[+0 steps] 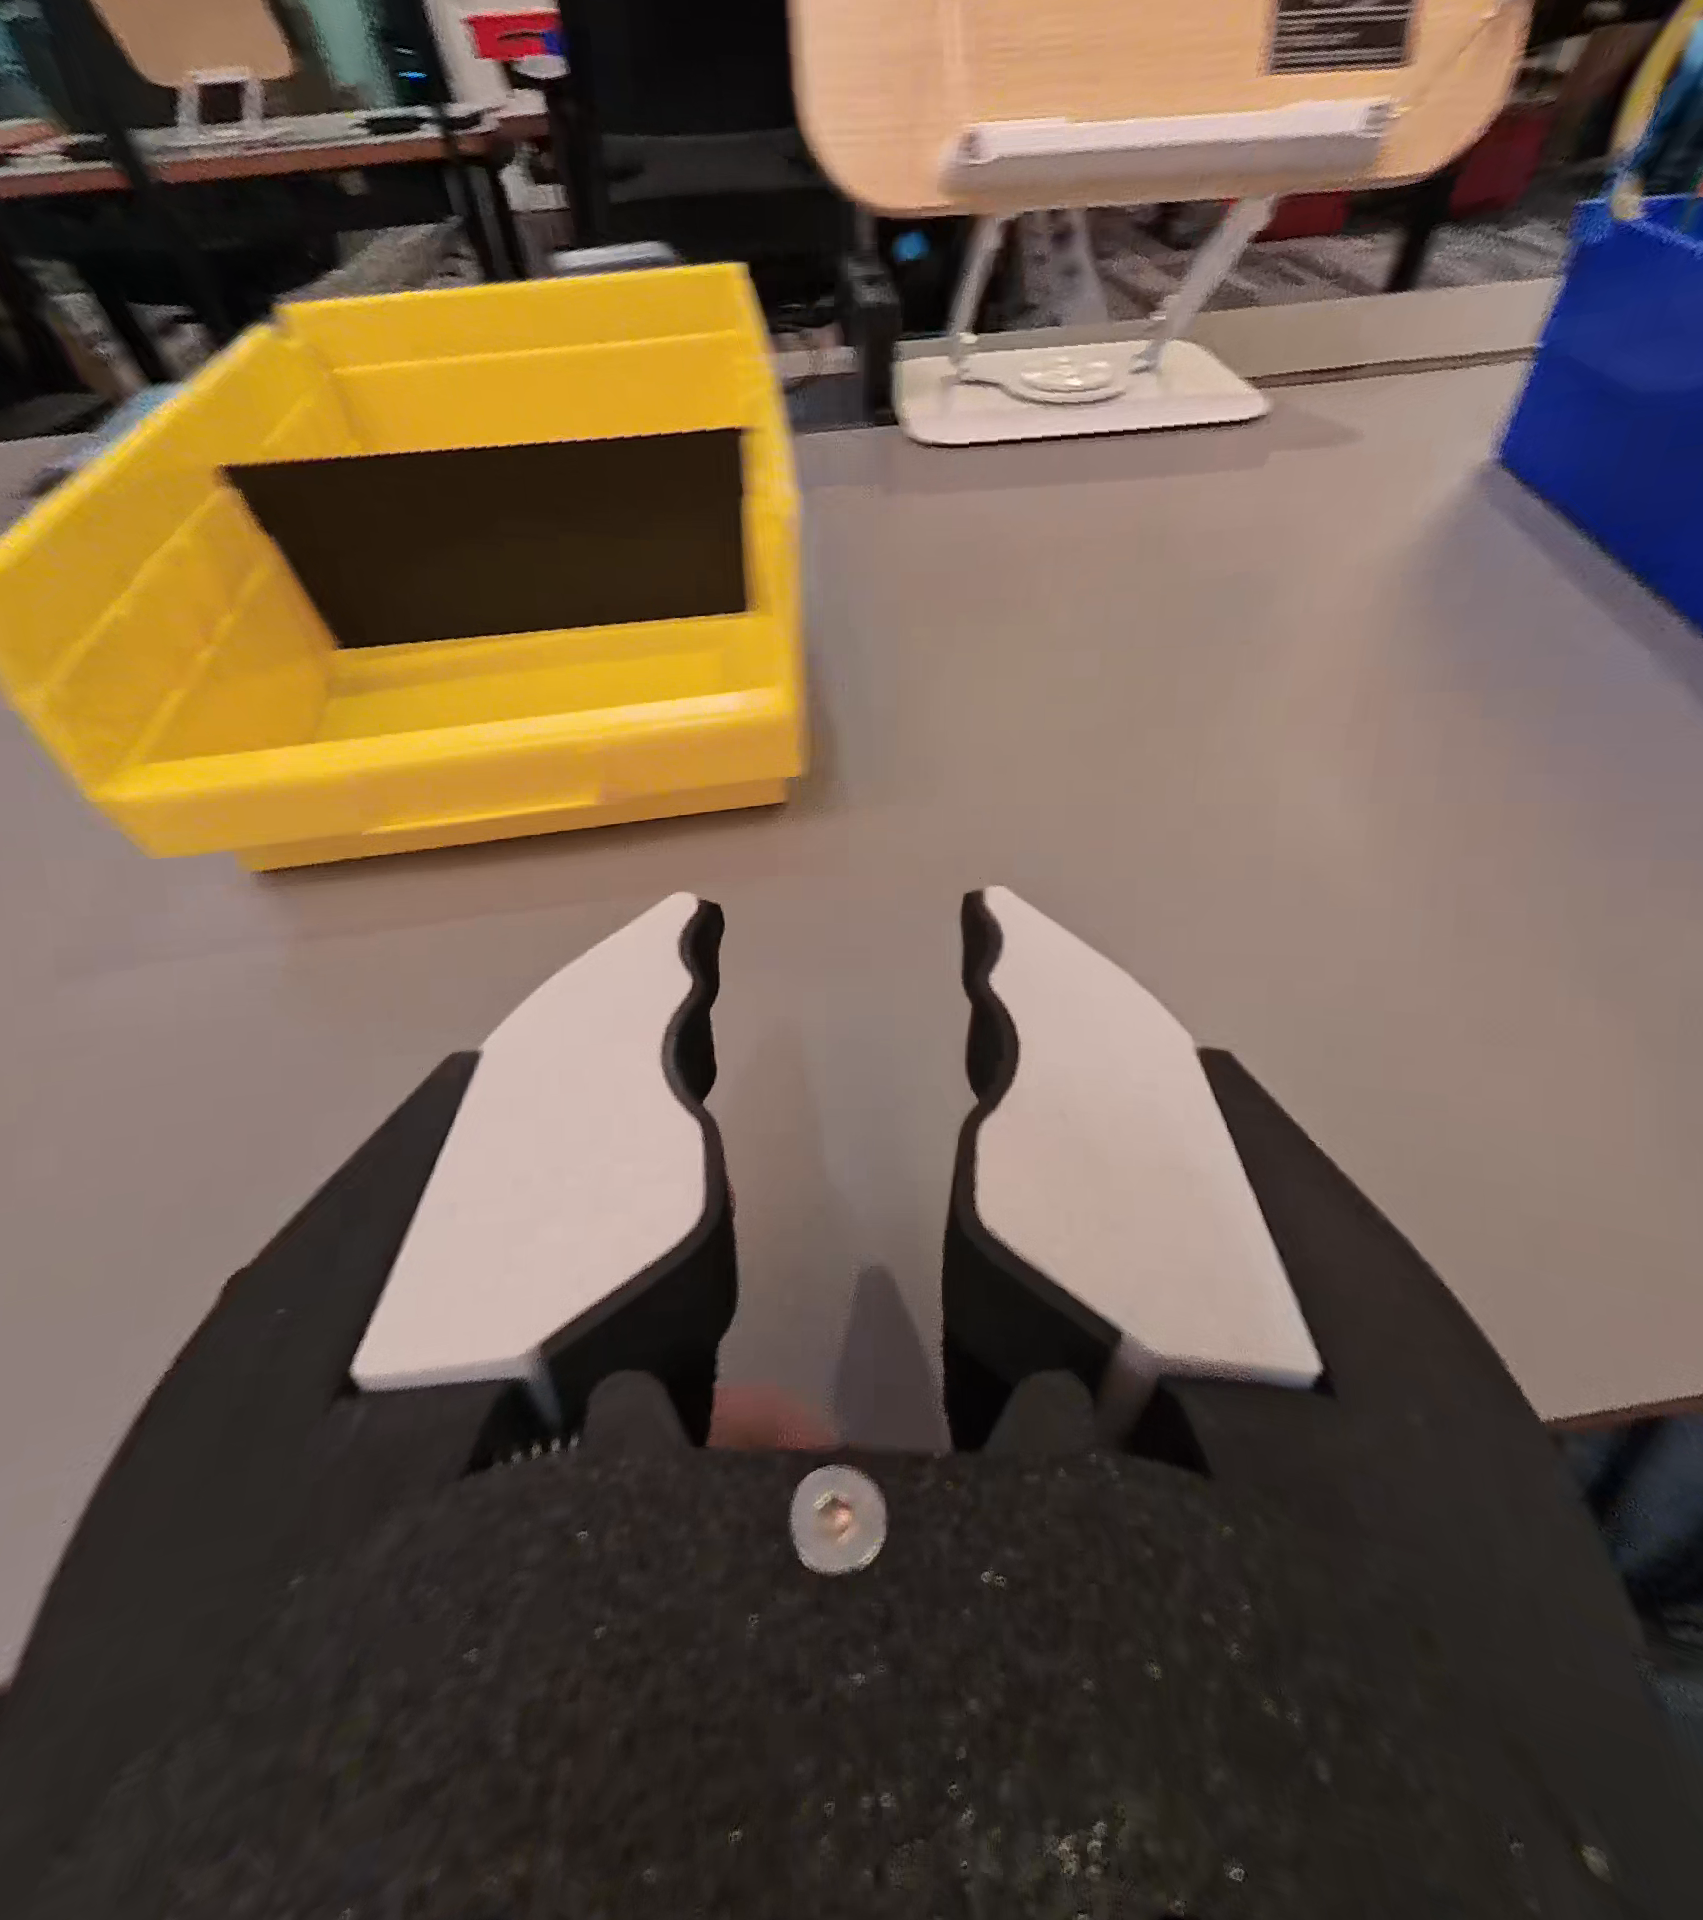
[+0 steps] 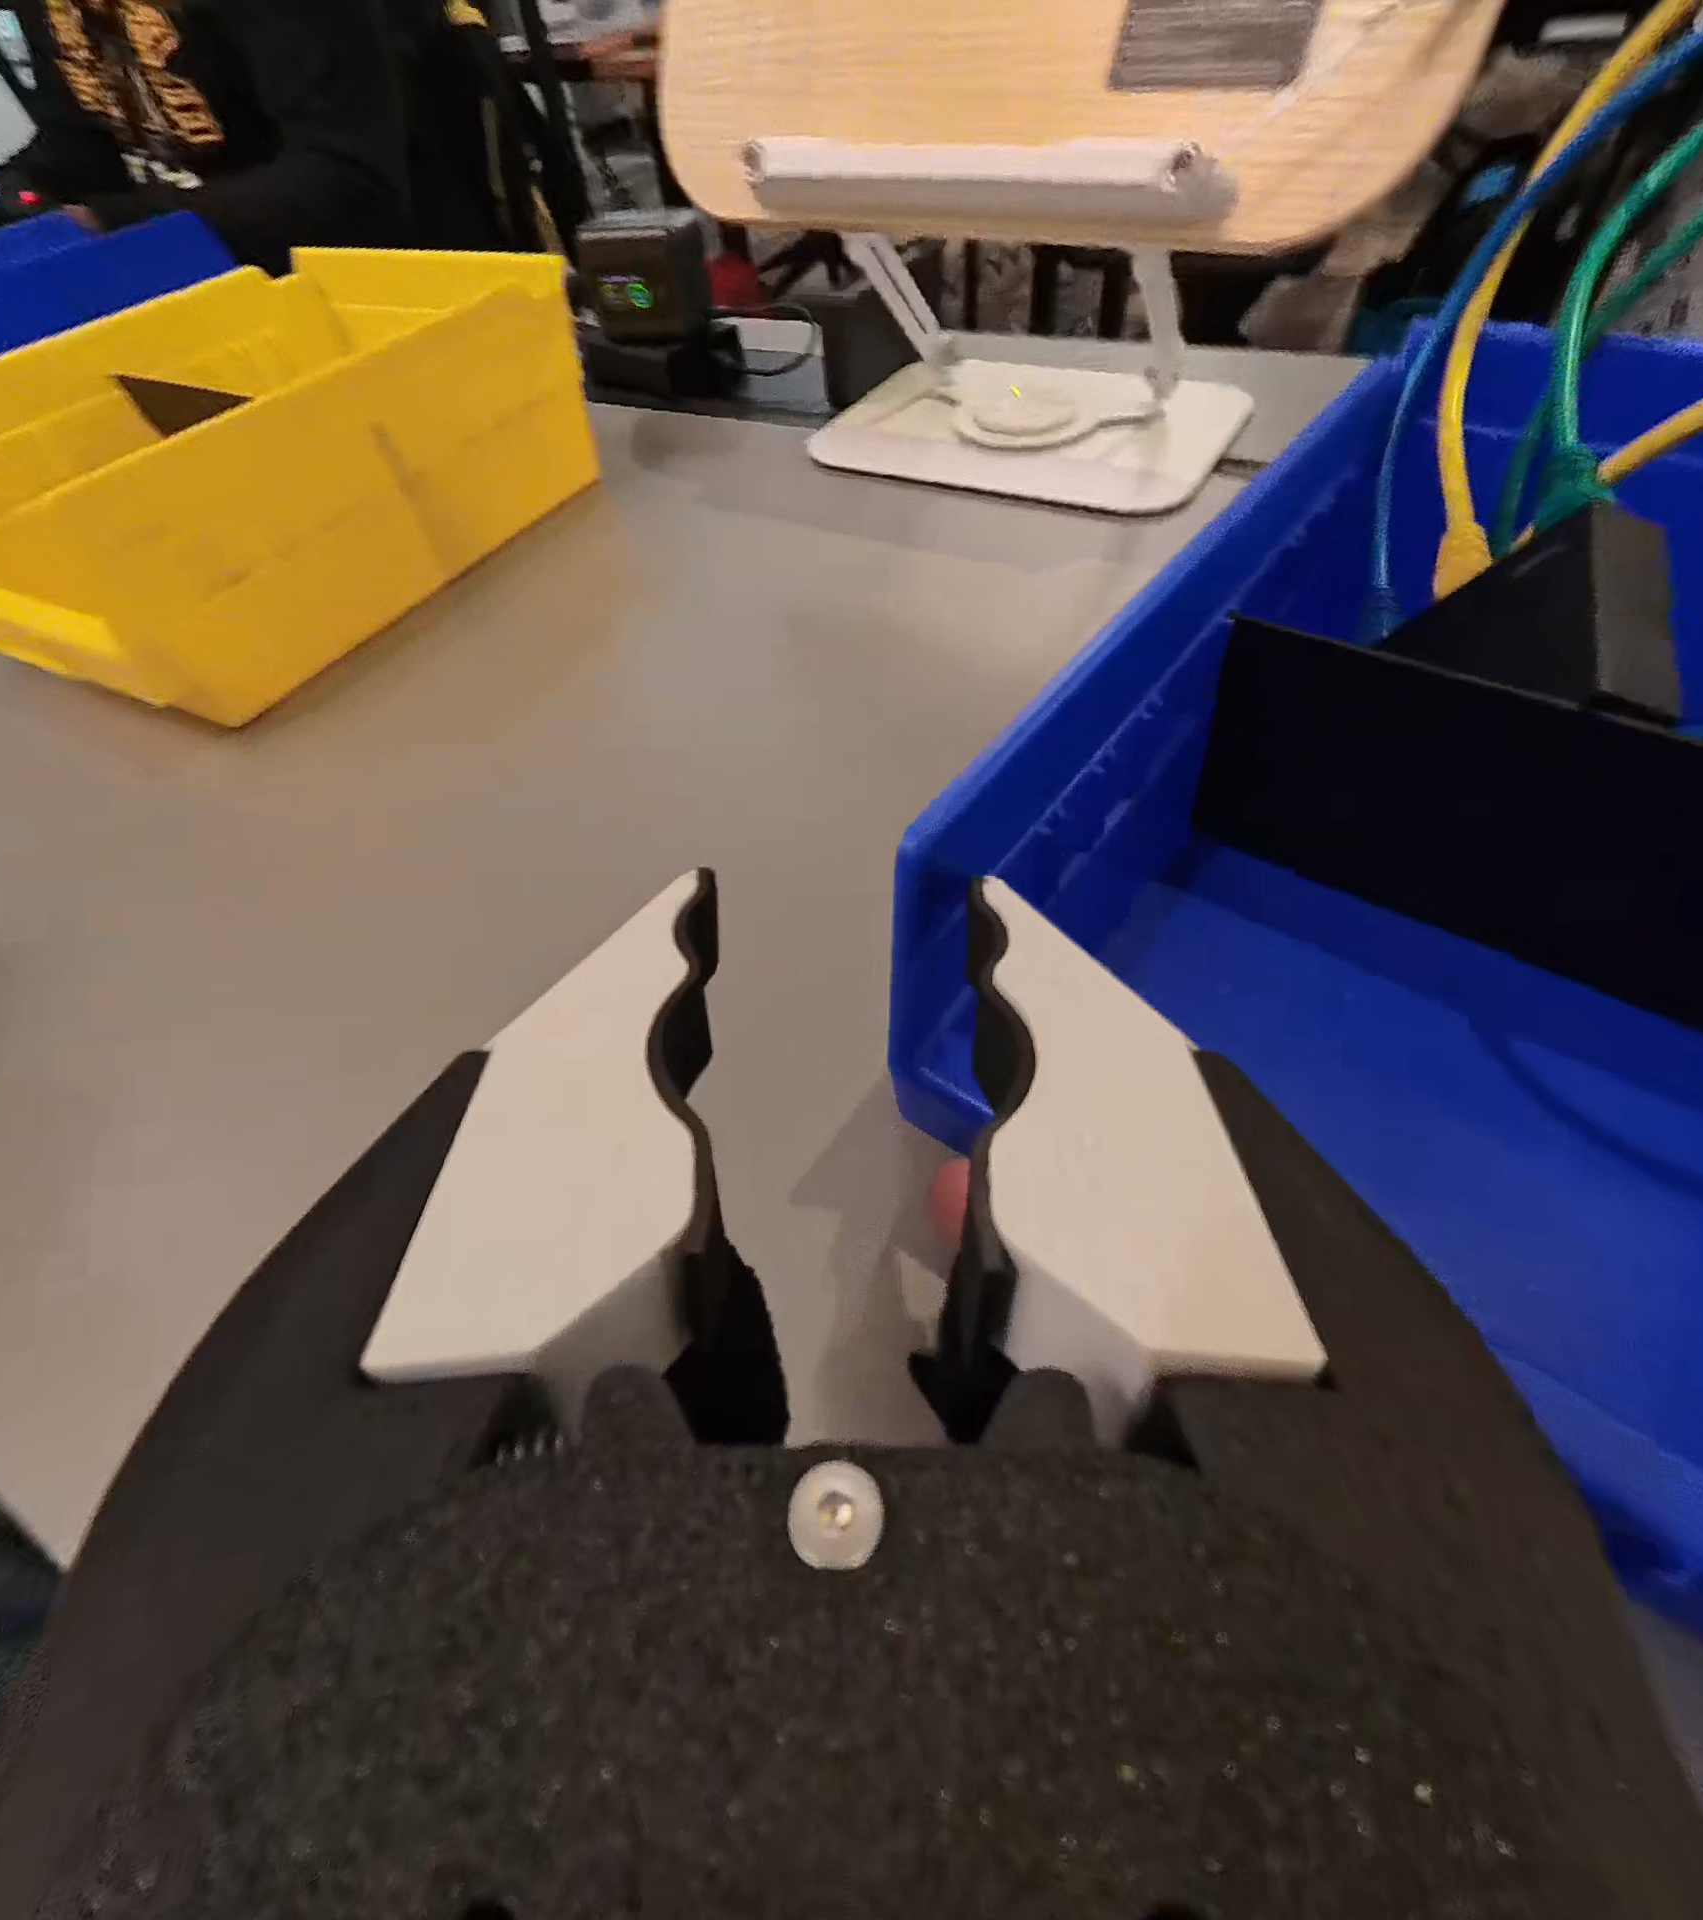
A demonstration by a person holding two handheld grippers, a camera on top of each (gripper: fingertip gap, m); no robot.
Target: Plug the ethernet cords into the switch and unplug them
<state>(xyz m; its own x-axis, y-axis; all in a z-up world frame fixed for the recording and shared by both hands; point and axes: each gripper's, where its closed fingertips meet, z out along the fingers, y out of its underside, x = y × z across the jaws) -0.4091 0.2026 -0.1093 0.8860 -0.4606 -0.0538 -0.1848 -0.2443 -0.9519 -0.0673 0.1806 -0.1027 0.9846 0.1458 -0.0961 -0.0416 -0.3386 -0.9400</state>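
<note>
Both the left claw (image 1: pixel 842 925) and the right claw (image 2: pixel 842 904) hover open and empty above the table (image 1: pixel 1190 727); the cords (image 2: pixel 1449 457) wait in the blue bin (image 2: pixel 1086 748), nothing handled yet.

- Even indoor light falls from above onto my table (image 1: pixel 1138 727), bright with no harsh glare.
- My grippers throw soft, short shadows between their fingers.
- Motion blur smears the yellow bin (image 1: pixel 473 582), the blue bin (image 2: pixel 1449 1039) and the room behind.
- Wide-angle distortion bends the table edges and the far stand (image 2: pixel 1023 426).
</note>
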